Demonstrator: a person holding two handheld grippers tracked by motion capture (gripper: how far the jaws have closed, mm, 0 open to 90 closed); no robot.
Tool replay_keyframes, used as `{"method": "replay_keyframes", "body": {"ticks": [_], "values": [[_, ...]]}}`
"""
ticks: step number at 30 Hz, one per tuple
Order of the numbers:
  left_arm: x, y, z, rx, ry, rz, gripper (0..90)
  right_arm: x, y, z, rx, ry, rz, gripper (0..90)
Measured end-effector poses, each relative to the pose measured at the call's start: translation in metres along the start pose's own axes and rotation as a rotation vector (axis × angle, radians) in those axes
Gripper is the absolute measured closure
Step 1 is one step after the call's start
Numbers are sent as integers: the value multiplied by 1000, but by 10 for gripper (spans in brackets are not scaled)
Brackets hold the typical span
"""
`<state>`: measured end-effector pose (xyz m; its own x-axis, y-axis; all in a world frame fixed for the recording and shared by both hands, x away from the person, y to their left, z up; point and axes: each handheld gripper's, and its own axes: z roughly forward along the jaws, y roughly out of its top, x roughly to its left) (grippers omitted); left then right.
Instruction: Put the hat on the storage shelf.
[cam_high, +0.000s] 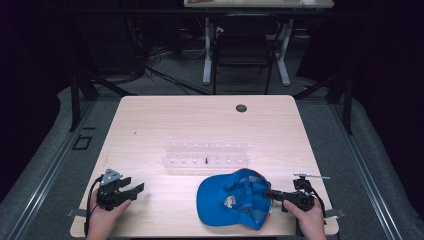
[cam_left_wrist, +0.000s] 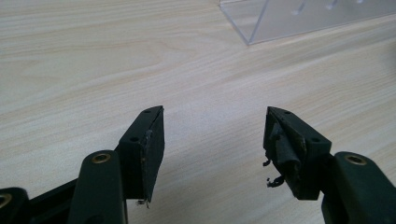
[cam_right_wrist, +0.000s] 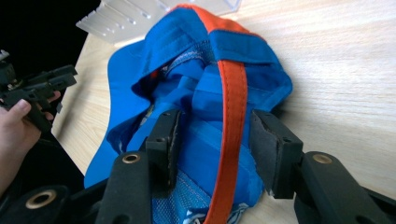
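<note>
Two hand-held grippers | left (cam_left_wrist: 212, 140) agape (empty) | right (cam_right_wrist: 215, 140) astride cap (cam_high: 235, 200), ungripped

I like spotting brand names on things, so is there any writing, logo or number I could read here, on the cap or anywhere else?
No text can be read.
Blue cap: a small pale patch inside it, too small and blurred to read.
Blue cap, right gripper view: a white and blue printed patch at the bottom edge, cut off, no letters legible.
Clear plastic rack: no lettering visible.
Table: no markings visible.
</note>
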<state>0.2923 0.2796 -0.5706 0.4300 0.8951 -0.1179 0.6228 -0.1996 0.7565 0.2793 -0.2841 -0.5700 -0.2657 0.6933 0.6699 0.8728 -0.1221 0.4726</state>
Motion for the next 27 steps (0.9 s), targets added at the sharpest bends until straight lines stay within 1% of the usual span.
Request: {"method": "replay_keyframes", "body": {"ticks": [1,2,3,5,6,7,11,12,13,14,15,17,23,27], "values": [[0,0,0,0,0,0,390,0,0,0,0,0,0,539],[0,0,0,0,1,0,390,1,0,4,13,13,13,545],[0,0,0,-1,-1,0,390,0,1,4,22,23,9,547],[0,0,0,-1,-1,0,390,1,0,5,16,20,18,550],[0,0,0,-1,-1,0,390,2,1,5,29,22,11,553],[0,0,0,0,-1,-1,390,2,0,4,22,45,17,562],[0,0,0,-2,0,1,390,3,0,1,15,69,22,575],[0,0,0,-2,0,1,390,3,0,1,15,69,22,575],[0,0,0,-2,0,1,390,2,0,0,12,86,20,580],[0,0,0,-1,0,1,390,4,0,0,10,70,24,584],[0,0,0,-1,0,0,391,4,0,-1,0,91,28,588],[0,0,0,-1,0,0,390,5,0,-1,4,82,25,590],[0,0,0,-2,1,1,390,5,-1,-7,-7,99,28,625],[0,0,0,-2,1,1,390,5,-2,-10,-9,98,31,639]]}}
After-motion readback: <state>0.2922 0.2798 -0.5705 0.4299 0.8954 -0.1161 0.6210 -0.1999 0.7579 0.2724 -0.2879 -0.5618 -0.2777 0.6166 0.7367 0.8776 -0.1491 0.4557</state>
